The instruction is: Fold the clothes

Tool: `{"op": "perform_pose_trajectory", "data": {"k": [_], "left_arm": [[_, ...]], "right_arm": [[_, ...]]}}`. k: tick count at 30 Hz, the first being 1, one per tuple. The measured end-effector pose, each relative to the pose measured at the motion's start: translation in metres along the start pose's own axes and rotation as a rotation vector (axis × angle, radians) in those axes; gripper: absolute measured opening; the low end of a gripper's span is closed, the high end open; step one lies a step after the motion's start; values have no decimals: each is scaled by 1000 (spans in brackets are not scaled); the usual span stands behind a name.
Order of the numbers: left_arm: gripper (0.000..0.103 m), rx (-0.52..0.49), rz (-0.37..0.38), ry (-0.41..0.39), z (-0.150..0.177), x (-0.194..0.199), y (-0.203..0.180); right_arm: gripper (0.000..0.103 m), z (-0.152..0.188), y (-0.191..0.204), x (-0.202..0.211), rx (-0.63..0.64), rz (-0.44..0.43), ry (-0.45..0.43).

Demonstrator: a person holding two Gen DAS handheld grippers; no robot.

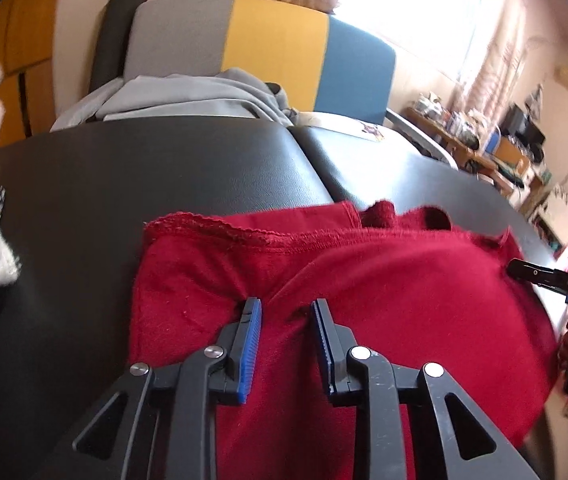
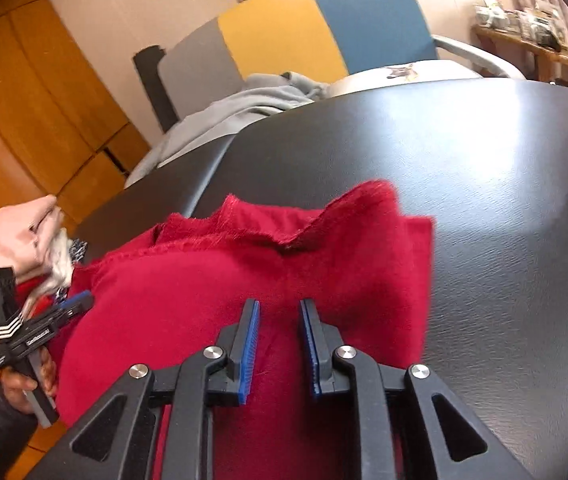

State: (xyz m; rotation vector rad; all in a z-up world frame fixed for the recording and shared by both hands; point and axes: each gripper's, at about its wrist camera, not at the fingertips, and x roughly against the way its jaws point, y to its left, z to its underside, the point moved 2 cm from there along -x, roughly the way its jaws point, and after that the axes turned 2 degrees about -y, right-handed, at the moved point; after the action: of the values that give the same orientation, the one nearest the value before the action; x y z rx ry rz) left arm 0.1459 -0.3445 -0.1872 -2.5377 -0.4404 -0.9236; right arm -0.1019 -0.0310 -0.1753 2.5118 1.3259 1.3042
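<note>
Cloth (image 1: pixel 364 300), red, lying bunched on dark table (image 1: pixel 124 184), folded over at least once: hemmed edge doubled on far side, layers stacked unevenly, corners not matched. Probably mid-task; squaring and a further fold likely left, as a judgement only. Left gripper (image 1: pixel 286 310) low over near part of cloth, jaws parted a little, fabric puckered between and under them, no firm pinch evident. Right gripper (image 2: pixel 280 308) likewise over cloth toward its right edge, jaws slightly spread, nothing clamped. Elsewhere: grey garment (image 1: pixel 188 96) heaped on striped chair (image 1: pixel 276 40) beyond table; pale clothes (image 2: pixel 24 236) piled at left table edge, close beside cloth, apt to crowd a leftward fold. Right half of table bare. Cluttered shelf (image 1: pixel 496 148) behind, well apart.
</note>
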Motion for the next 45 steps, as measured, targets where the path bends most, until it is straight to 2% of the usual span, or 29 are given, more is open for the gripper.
{"op": "perform_pose_trajectory", "data": {"k": [2,4,5,6,8,9,12,16,18,21,25,26,27,28,30,34,36,37,39,42,45], "left_arm": [[29,55,8,-14,-3,9,8],[32,90,-22,-29,-3,23,18],[38,100,-36,-39,-1,31,24],[48,112,-47,-48,1,41,32],[65,125,-54,-49,7,55,46],[66,127,-52,-42,10,59,51],[67,123,-40,-1,19,58,60],[67,173,61,70,24,30,65],[66,196,115,107,24,13,66],[66,195,165,111,21,-1,65],[63,176,235,165,16,-12,57],[40,184,243,171,16,-14,55],[30,192,251,177,16,-16,54],[29,200,256,180,17,-17,52],[24,217,240,159,16,-13,49],[21,278,234,129,3,-5,52],[19,267,213,117,-12,-4,51],[19,267,202,110,-19,-1,50],[18,266,172,98,-31,5,51],[18,264,129,88,-51,16,55],[18,256,107,108,-60,26,54]], "right_arm": [[23,-9,-2,12,-16,32,-53],[24,-16,-4,13,-56,37,-79],[27,-18,-5,9,-72,41,-86],[30,-20,-6,3,-79,54,-87],[35,-18,-10,-19,-75,92,-52],[35,-14,-13,-33,-65,105,-20],[36,-19,-7,-44,-17,133,-15],[36,-16,-1,-45,20,158,-19],[36,-17,-3,-44,10,145,-23],[37,-19,-6,-46,-4,126,-30],[38,-17,-9,-42,-2,124,-34],[38,-17,-9,-42,2,125,-35],[38,-17,-9,-42,3,124,-36],[39,-17,-9,-43,1,121,-37],[40,-17,-10,-42,-6,109,-39],[43,-19,-14,-42,-32,67,-32],[49,-22,-15,-42,-45,17,-6],[49,-25,-14,-41,-31,-10,22],[49,-29,-7,-35,33,-57,76],[49,-27,10,-13,194,-104,131],[49,-15,23,-1,323,-104,182]]}}
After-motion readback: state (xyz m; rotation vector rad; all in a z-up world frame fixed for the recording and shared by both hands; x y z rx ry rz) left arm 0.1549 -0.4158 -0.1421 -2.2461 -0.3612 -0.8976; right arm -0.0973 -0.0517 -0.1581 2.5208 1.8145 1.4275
